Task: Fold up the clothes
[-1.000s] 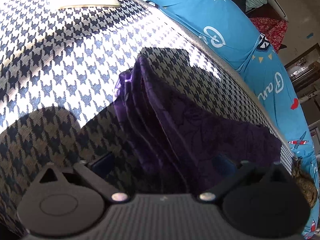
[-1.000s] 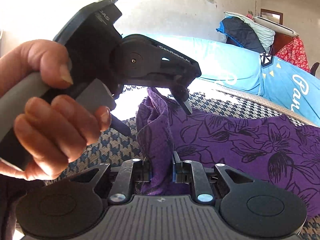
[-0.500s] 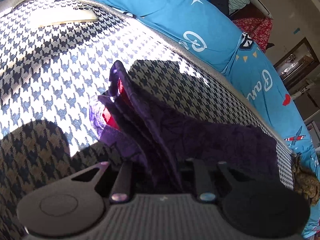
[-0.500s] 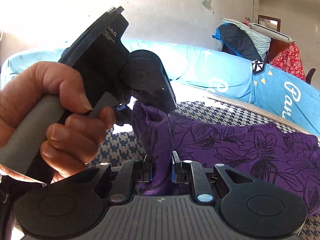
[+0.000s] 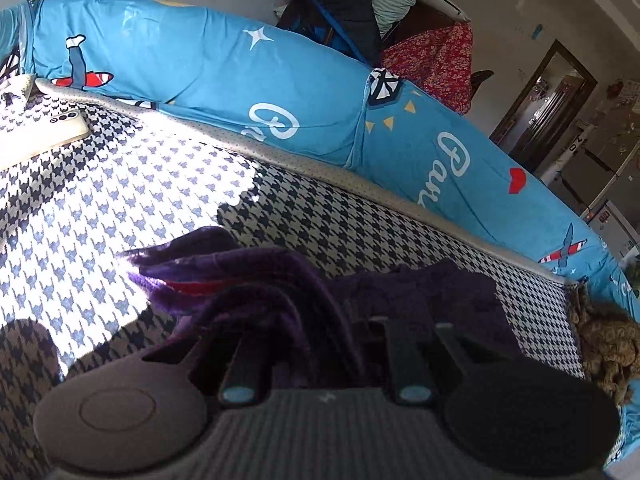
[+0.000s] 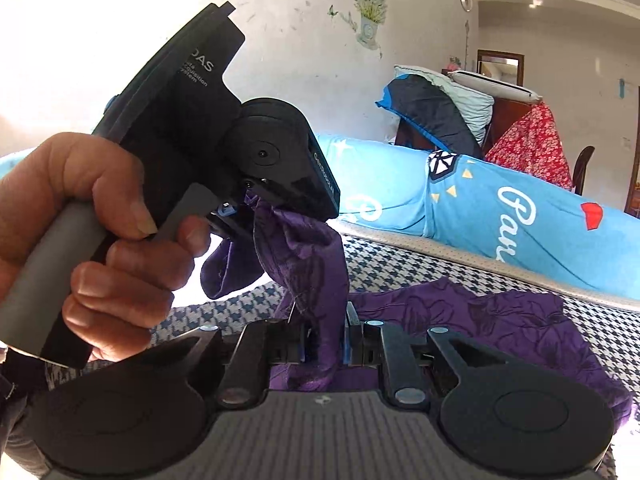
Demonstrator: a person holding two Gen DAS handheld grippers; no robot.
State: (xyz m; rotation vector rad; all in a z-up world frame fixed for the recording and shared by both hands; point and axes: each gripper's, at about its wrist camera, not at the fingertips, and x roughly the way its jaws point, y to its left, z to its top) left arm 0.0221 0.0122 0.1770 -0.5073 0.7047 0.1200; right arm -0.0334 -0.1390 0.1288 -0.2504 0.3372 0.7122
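On the left, our left hand-held gripper (image 6: 256,216) pinches one bunched edge of the purple garment (image 6: 500,320) and beside it our right hand-held gripper (image 6: 324,340) clamps another, lifting both so the rest trails across the houndstooth bed (image 5: 120,200), probably to fold it.

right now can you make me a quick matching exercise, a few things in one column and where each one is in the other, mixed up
Things:
1. phone
2. purple cloth
3. blue cushion
4. red floral fabric

Places:
a. draped over furniture behind the cushion
b. flat on the check cover, in sunlight
c. along the far edge of the check cover
d. pinched in both grippers

Pairs: 1-b, 2-d, 3-c, 4-a
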